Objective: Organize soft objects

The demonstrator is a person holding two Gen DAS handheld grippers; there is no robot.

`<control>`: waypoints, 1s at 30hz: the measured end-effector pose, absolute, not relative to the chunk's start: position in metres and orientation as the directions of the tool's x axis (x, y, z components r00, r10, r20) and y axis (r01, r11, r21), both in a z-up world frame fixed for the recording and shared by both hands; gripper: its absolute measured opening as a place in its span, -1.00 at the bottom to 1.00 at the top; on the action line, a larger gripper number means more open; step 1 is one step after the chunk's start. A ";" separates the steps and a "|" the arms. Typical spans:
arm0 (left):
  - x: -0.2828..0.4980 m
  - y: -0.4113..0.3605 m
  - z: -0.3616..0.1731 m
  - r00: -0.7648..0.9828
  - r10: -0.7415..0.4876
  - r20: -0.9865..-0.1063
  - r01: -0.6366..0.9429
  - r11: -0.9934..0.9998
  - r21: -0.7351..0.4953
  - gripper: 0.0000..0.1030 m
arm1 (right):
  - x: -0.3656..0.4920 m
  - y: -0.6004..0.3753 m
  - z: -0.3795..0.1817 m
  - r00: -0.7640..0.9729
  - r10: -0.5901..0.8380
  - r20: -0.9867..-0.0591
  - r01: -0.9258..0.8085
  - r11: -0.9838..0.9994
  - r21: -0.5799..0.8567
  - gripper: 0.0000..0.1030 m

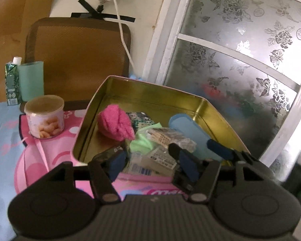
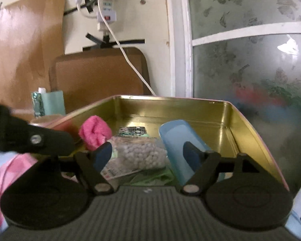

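A gold-lined tin box (image 1: 150,94) holds a rolled pink towel (image 1: 115,121), a green cloth (image 1: 141,140), clear packets (image 1: 166,138) and a light blue case (image 1: 188,132). My left gripper (image 1: 150,160) is open at the box's near edge, over the packets. In the right wrist view the same box (image 2: 170,108) shows the pink towel (image 2: 95,133), a bag of white beads (image 2: 142,153) and the blue case (image 2: 176,140). My right gripper (image 2: 147,154) is open, its fingers on either side of the bead bag. The left gripper's black body (image 2: 30,138) reaches in from the left.
A round snack can (image 1: 44,118), a mint cup (image 1: 31,82) and a green carton (image 1: 11,82) stand left of the box on a pink mat (image 1: 50,152). A brown cushion (image 1: 78,60), a white cable (image 1: 122,32) and a frosted window (image 1: 240,60) lie behind.
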State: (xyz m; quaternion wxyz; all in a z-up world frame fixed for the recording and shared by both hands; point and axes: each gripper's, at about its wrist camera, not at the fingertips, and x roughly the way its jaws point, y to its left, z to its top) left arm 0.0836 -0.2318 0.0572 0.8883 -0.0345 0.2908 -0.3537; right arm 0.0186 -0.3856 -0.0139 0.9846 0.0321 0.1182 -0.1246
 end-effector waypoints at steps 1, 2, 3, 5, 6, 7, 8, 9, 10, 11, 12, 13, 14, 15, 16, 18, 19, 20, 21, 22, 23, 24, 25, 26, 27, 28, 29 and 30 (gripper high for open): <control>0.082 -0.228 0.058 0.584 -0.651 -0.485 0.608 0.747 -0.269 0.21 | 0.009 -0.382 -0.013 0.950 -0.225 -0.217 0.237 0.971 0.031 0.46; 0.078 -0.224 0.058 0.596 -0.647 -0.475 0.608 0.750 -0.259 0.23 | 0.006 -0.378 -0.009 0.957 -0.206 -0.203 0.214 0.977 0.021 0.11; 0.074 -0.218 0.059 0.608 -0.640 -0.470 0.605 0.757 -0.247 0.30 | 0.005 -0.375 -0.006 0.960 -0.185 -0.210 0.190 0.982 0.004 -0.09; 0.068 -0.208 0.060 0.621 -0.632 -0.463 0.597 0.765 -0.242 0.31 | 0.009 -0.375 -0.002 0.954 -0.115 -0.276 0.121 0.993 0.003 -0.58; 0.066 -0.203 0.061 0.623 -0.633 -0.460 0.595 0.765 -0.247 0.31 | 0.012 -0.379 0.000 0.949 -0.093 -0.301 0.105 0.994 0.025 -0.59; 0.065 -0.198 0.061 0.625 -0.633 -0.457 0.591 0.766 -0.254 0.31 | 0.015 -0.383 0.003 0.943 -0.075 -0.324 0.096 0.994 0.049 -0.60; 0.064 -0.193 0.061 0.628 -0.633 -0.453 0.586 0.768 -0.260 0.31 | 0.022 -0.388 0.006 0.933 -0.061 -0.355 0.091 0.994 0.068 -0.60; 0.062 -0.189 0.061 0.631 -0.631 -0.451 0.580 0.770 -0.266 0.31 | 0.031 -0.393 0.008 0.918 -0.039 -0.394 0.079 0.993 0.085 -0.60; 0.062 -0.186 0.060 0.633 -0.629 -0.450 0.575 0.772 -0.270 0.31 | 0.040 -0.396 0.009 0.907 -0.028 -0.420 0.076 0.992 0.097 -0.59; 0.062 -0.183 0.060 0.636 -0.626 -0.451 0.569 0.775 -0.274 0.31 | 0.049 -0.397 0.009 0.895 -0.031 -0.444 0.080 0.993 0.091 -0.57; 0.063 -0.181 0.059 0.638 -0.621 -0.456 0.562 0.780 -0.275 0.31 | 0.061 -0.398 0.009 0.879 -0.044 -0.474 0.091 0.993 0.076 -0.57; 0.064 -0.178 0.058 0.639 -0.614 -0.462 0.556 0.785 -0.274 0.31 | 0.072 -0.400 0.010 0.866 -0.062 -0.497 0.108 0.992 0.065 -0.57; 0.064 -0.176 0.057 0.642 -0.607 -0.468 0.548 0.790 -0.273 0.31 | 0.083 -0.402 0.011 0.856 -0.084 -0.509 0.124 0.991 0.045 -0.54; 0.064 -0.173 0.057 0.646 -0.599 -0.473 0.541 0.797 -0.270 0.31 | 0.089 -0.403 0.011 0.848 -0.104 -0.520 0.138 0.990 0.027 -0.49; 0.064 -0.169 0.056 0.650 -0.592 -0.477 0.534 0.802 -0.267 0.31 | 0.095 -0.405 0.012 0.839 -0.118 -0.531 0.156 0.987 0.028 -0.48; 0.063 -0.162 0.055 0.661 -0.573 -0.484 0.521 0.815 -0.253 0.31 | 0.091 -0.405 0.016 0.848 -0.144 -0.510 0.187 0.982 0.034 -0.24; 0.063 -0.159 0.054 0.668 -0.562 -0.488 0.513 0.823 -0.246 0.31 | 0.085 -0.402 0.018 0.861 -0.142 -0.489 0.186 0.981 0.044 -0.19; 0.063 -0.156 0.053 0.674 -0.549 -0.494 0.502 0.831 -0.238 0.31 | 0.076 -0.399 0.019 0.876 -0.128 -0.466 0.174 0.983 0.058 -0.19; 0.063 -0.153 0.052 0.677 -0.539 -0.501 0.493 0.838 -0.235 0.31 | 0.067 -0.394 0.020 0.891 -0.106 -0.441 0.154 0.985 0.074 -0.19; 0.064 -0.150 0.050 0.679 -0.528 -0.510 0.482 0.845 -0.233 0.31 | 0.059 -0.391 0.020 0.904 -0.093 -0.418 0.140 0.987 0.083 -0.19; 0.065 -0.146 0.048 0.681 -0.516 -0.520 0.470 0.852 -0.231 0.31 | 0.047 -0.383 0.021 0.921 -0.079 -0.383 0.123 0.988 0.092 -0.19; 0.066 -0.142 0.046 0.684 -0.502 -0.529 0.455 0.861 -0.227 0.31 | 0.037 -0.375 0.021 0.934 -0.068 -0.351 0.109 0.989 0.097 -0.18; 0.065 -0.138 0.043 0.689 -0.490 -0.535 0.444 0.868 -0.222 0.31 | 0.025 -0.366 0.022 0.946 -0.061 -0.319 0.097 0.990 0.098 -0.16; 0.065 -0.134 0.041 0.694 -0.474 -0.542 0.433 0.876 -0.212 0.32 | 0.020 -0.358 0.024 0.955 -0.053 -0.293 0.085 0.991 0.099 -0.11; 0.065 -0.129 0.038 0.700 -0.458 -0.548 0.423 0.884 -0.199 0.34 | 0.014 -0.350 0.025 0.961 -0.041 -0.274 0.072 0.992 0.102 -0.09; 0.066 -0.124 0.036 0.708 -0.440 -0.553 0.408 0.893 -0.188 0.36 | 0.011 -0.343 0.027 0.966 -0.021 -0.259 0.051 0.993 0.109 -0.09; 0.066 -0.118 0.033 0.714 -0.421 -0.560 0.393 0.902 -0.177 0.36 | 0.008 -0.334 0.029 0.968 0.005 -0.252 0.025 0.993 0.116 -0.09; 0.067 -0.111 0.030 0.719 -0.403 -0.567 0.375 0.911 -0.172 0.36 | 0.009 -0.325 0.030 0.968 0.034 -0.247 -0.004 0.993 0.120 -0.09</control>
